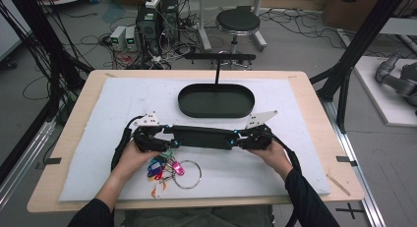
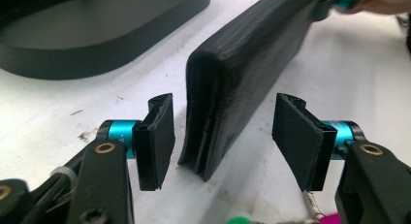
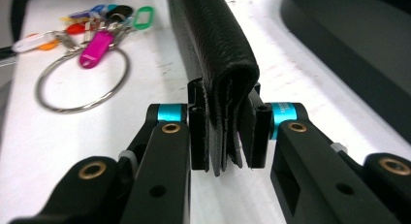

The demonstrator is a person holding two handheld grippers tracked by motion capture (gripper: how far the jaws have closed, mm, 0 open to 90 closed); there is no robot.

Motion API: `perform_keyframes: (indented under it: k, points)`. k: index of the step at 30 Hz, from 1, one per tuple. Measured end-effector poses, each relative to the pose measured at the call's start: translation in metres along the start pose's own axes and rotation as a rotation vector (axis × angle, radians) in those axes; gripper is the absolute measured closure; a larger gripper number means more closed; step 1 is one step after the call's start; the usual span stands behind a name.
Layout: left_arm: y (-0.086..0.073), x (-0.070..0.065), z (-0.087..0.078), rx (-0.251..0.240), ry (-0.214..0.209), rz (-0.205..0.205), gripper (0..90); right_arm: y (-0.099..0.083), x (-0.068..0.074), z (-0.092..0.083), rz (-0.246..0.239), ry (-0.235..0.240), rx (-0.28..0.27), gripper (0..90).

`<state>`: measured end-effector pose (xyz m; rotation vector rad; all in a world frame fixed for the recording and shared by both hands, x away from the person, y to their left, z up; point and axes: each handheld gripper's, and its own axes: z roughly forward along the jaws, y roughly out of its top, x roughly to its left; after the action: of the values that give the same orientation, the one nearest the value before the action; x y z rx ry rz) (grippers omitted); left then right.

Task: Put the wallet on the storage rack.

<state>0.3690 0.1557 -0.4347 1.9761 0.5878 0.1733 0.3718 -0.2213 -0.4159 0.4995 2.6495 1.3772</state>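
Note:
A long black leather case (image 1: 201, 137) stands on its edge on the white mat (image 1: 118, 104), stretched between both grippers. My left gripper (image 1: 167, 138) is open: in the left gripper view its pads (image 2: 157, 132) stand apart on either side of the case's end (image 2: 228, 88) with gaps showing. My right gripper (image 1: 238, 139) is shut on the case's other end, and in the right gripper view the right gripper (image 3: 227, 93) presses both pads against the folded leather case (image 3: 218, 44).
A large metal ring with several coloured key tags (image 1: 169, 170) lies just in front of the case, near the left hand; the same key tags (image 3: 92, 35) show in the right gripper view. A black oval tray (image 1: 216, 100) sits behind the case. The wooden table edge (image 1: 196, 203) runs along the front.

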Motion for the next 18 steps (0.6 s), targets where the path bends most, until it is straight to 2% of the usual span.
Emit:
perform_keyframes:
  k: [1,2,4,5,7,8,9,11,14,16,18]
  points:
    - [0.000,0.000,0.002,0.000,-0.002,0.004,41.3,-0.001,0.001,0.000,-0.006,0.009,0.001,77.0]
    - [0.000,-0.001,0.002,-0.001,-0.015,0.016,45.8,-0.001,0.001,-0.001,-0.007,0.012,0.002,76.8]
    - [0.001,-0.002,0.001,0.005,0.004,0.049,60.9,-0.002,0.001,-0.001,-0.001,0.003,0.005,75.3]
    - [0.000,-0.001,0.000,-0.001,-0.015,0.036,65.6,-0.003,0.001,-0.001,0.004,-0.004,0.009,71.6]
    - [0.000,-0.001,-0.001,-0.006,-0.029,0.019,70.5,-0.004,-0.001,0.000,0.026,-0.046,-0.009,57.8]
    - [0.000,-0.001,-0.002,-0.009,-0.037,0.019,72.0,-0.004,-0.002,0.000,0.040,-0.056,-0.019,55.4]
    - [0.001,-0.002,-0.002,-0.012,-0.043,0.014,72.6,-0.005,-0.002,0.001,0.054,-0.056,-0.023,56.1]
    - [0.001,-0.002,-0.004,-0.008,-0.052,0.014,73.4,-0.006,-0.002,0.003,0.052,-0.061,-0.033,66.3]
    - [0.001,-0.003,-0.006,-0.013,-0.040,0.006,73.0,-0.007,-0.004,0.001,0.053,-0.029,-0.051,73.8]
    - [0.002,-0.004,-0.008,-0.027,-0.030,-0.004,70.0,-0.005,-0.003,-0.001,0.040,-0.024,-0.074,75.9]
    - [0.004,-0.005,-0.010,-0.044,-0.004,-0.013,61.5,0.001,0.001,-0.007,0.012,-0.031,-0.109,77.0]
